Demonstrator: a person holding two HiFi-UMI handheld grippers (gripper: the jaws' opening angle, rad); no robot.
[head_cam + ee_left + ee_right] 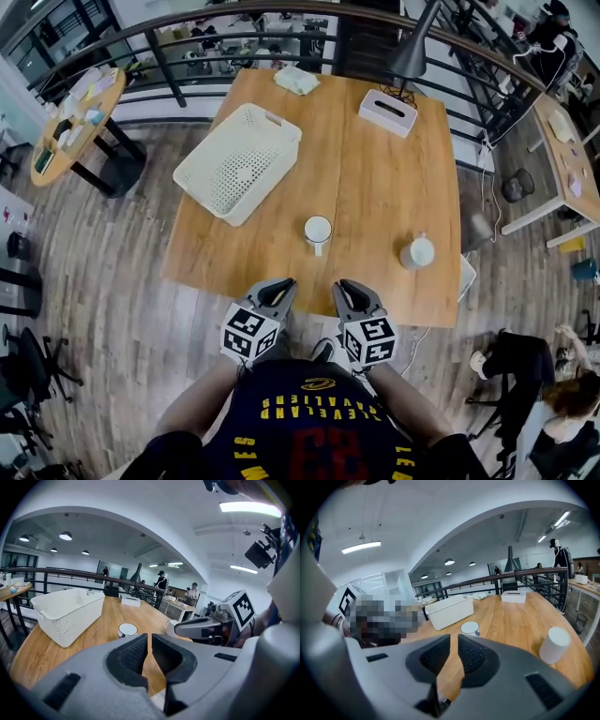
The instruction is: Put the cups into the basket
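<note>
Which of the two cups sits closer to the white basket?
The open-mouthed cup mid-table; the other cup stands farther right, away from the basket.

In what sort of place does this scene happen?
Probably an open-plan office or lab on an upper floor: a wooden table beside a curved railing, another desk nearby, and an office chair.

Table (pixel 375 178) — basket (pixel 234 164), two cups (pixel 318 230) (pixel 417 252), maybe tissue-box (pixel 388 112)

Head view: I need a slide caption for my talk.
Left gripper and right gripper at the table edge, facing the middle cup, right cup and empty basket.
</note>
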